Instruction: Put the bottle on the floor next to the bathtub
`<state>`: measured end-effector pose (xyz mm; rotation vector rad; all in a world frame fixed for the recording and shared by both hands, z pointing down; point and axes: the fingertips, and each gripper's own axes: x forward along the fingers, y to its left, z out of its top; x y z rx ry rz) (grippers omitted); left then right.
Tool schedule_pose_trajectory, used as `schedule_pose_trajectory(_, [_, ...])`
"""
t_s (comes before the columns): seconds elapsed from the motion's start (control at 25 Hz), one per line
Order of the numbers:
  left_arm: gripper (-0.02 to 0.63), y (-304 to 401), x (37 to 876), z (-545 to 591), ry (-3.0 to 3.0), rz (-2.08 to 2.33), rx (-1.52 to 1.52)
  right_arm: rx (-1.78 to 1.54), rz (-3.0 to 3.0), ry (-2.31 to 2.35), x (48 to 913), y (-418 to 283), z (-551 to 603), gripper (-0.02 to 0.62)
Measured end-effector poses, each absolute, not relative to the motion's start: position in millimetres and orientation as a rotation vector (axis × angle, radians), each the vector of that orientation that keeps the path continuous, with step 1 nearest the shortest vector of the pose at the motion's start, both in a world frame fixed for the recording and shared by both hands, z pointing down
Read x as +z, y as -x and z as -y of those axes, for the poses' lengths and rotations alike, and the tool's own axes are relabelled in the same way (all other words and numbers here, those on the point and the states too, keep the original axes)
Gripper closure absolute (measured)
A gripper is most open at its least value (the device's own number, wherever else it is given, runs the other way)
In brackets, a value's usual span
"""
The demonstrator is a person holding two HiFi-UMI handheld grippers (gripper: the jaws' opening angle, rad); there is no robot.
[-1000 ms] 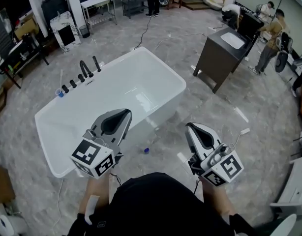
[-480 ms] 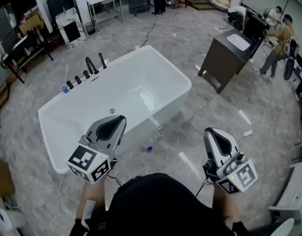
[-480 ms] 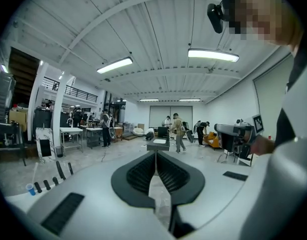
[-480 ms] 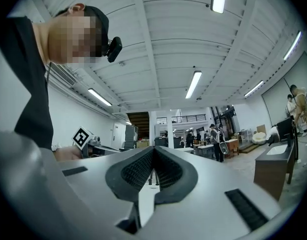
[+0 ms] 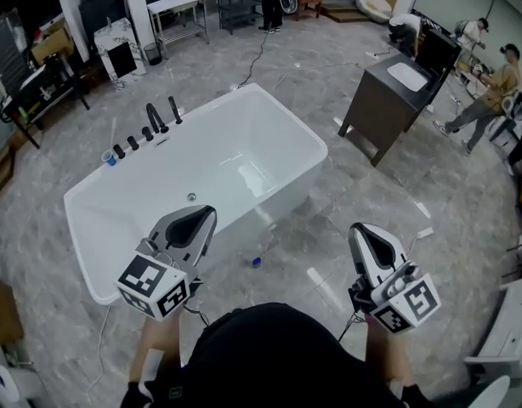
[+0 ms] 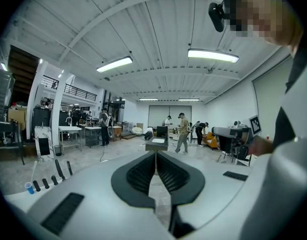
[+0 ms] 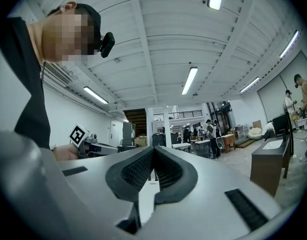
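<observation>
**A:** What changed in the last second?

**B:** The right gripper (image 5: 356, 229) swung out to the person's right. It was closer in, near the left gripper (image 5: 212, 213), and now there's a wider gap between them. The left one barely moved and hangs over the near side of the bathtub (image 5: 286, 195). The person in tan past the dark vanity (image 5: 388, 100) has stepped further right.

**A:** Tongs?

**B:** Both clenched. Each gripper view shows the ribbed pads meeting at the tips, with nothing between them.

**A:** Bottle?

**B:** On the floor (image 5: 329, 219), just beside the tub's near wall. In the head view the bottle (image 5: 256, 262) sits between the two grippers, nearer the left one. Same spot against the tub as before, and neither gripper touches it.

**A:** Anything you can't read?

**B:** The bottle is tiny, and only a blue bit shows. I can't tell if it's upright or lying down. The left gripper covers part of the tub's near rim. The hands are mostly hidden under the marker cubes. Both gripper views aim across the room and up at the ceiling, so the bottle is in neither. On the far rim there's a blue cup (image 5: 106, 158) by the black taps (image 5: 157, 117), too small for detail.
</observation>
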<state>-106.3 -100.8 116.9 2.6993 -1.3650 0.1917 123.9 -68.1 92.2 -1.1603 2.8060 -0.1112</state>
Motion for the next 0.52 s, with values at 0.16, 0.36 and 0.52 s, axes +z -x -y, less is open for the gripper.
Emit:
schedule_pose_trajectory(0.16, [0.583,102,121,99,-2.697,1.334,0.182,-0.117,-2.801,1.168,94,-126,65,0.568])
schedule_pose_trajectory(0.36, [0.583,97,126,104,-2.699,1.347,0.194,-0.14,-2.797,1.182,103,-131,70,0.568])
schedule_pose_trajectory(0.52, [0.583,96,126,106,-2.715,1.338,0.196,-0.156,-2.802,1.195,108,-128,71,0.568])
